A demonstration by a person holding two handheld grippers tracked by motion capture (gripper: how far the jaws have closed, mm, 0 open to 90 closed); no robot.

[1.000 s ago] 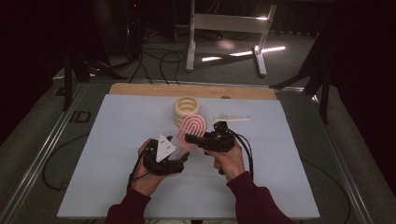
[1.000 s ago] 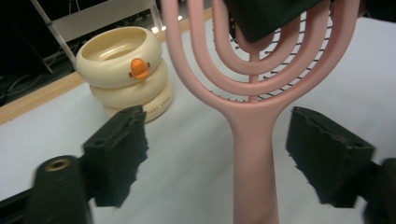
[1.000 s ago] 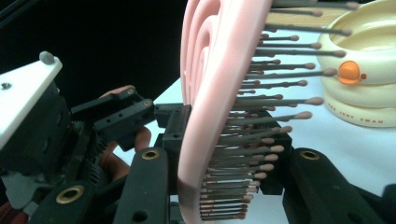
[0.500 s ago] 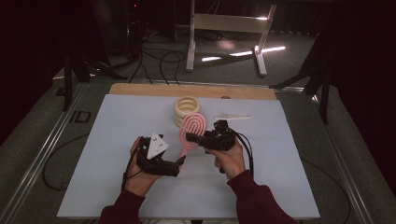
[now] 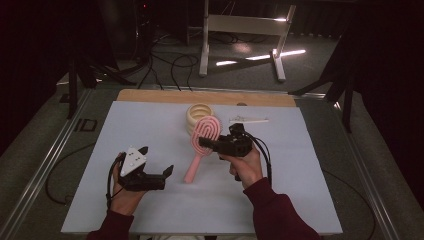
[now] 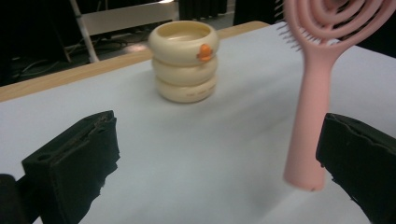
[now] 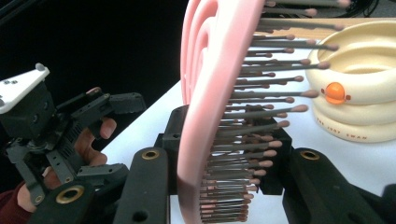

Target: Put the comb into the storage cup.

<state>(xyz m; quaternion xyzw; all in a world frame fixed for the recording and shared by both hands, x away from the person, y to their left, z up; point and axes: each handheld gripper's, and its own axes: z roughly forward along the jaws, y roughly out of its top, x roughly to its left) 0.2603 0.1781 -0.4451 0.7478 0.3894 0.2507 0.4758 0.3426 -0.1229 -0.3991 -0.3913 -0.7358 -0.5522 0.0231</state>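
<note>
A pink hairbrush (image 5: 200,150) slants over the white mat, its head clamped in my right gripper (image 5: 206,142), which is shut on it. In the right gripper view the bristled head (image 7: 210,116) stands between the two black jaws (image 7: 219,172). My left gripper (image 5: 156,161) hovers left of the handle's end, open, its jaws having just been opening with nothing pressed between them. In the left gripper view the handle (image 6: 310,107) hangs just inside the right jaw, apart from the pads (image 6: 215,154). A cream stack of rings (image 5: 199,114) stands behind the brush.
The cream ring stack (image 6: 186,60) bears an orange dot and sits near the mat's far edge. A thin white stick (image 5: 249,120) lies to its right. A wooden strip (image 5: 150,95) borders the white mat (image 5: 300,190) at the back. Cables and a metal stand lie beyond.
My left gripper has let go of the brush handle, opened wide and drawn off to the left. The right gripper keeps the brush head where it was.
</note>
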